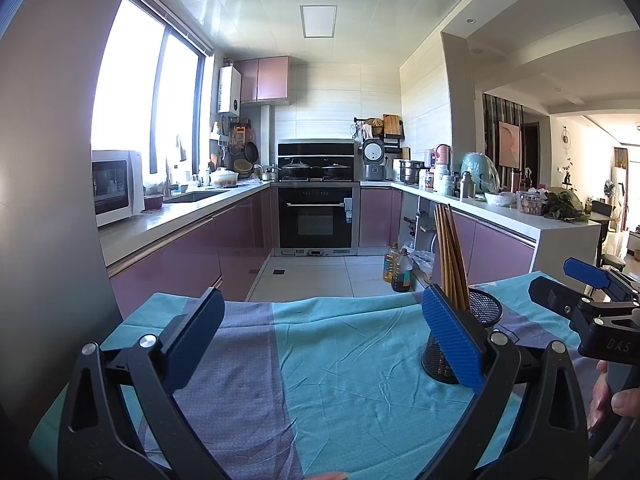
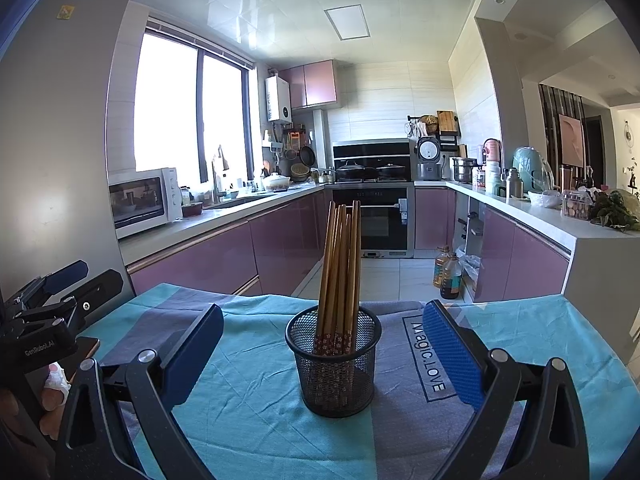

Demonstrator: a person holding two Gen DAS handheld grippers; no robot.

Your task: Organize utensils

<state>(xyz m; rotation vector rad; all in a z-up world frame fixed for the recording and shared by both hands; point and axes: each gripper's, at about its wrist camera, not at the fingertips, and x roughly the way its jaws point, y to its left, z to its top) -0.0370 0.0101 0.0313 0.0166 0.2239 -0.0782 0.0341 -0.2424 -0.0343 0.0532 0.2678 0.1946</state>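
Bundle of brown wooden chopsticks [image 2: 340, 272] stands near-upright in black wire-mesh cup [image 2: 334, 364] — dead ahead of right tongs [image 2: 334, 344], spread empty; left tongs [image 1: 320, 344] likewise spread, cup off to their right.

Each camera sat on its own gripper, low over the tablecloth [image 2: 248, 396], and faced toward the oven [image 1: 315, 216] at 12 o'clock. The right wrist view had the mesh holder [image 2: 334, 364] near and centred. The left wrist view stood further left, so the same holder [image 1: 486, 306] appeared at 3 o'clock. Both views shared the tablecloth [image 1: 360, 360], the holder and the kitchen behind.
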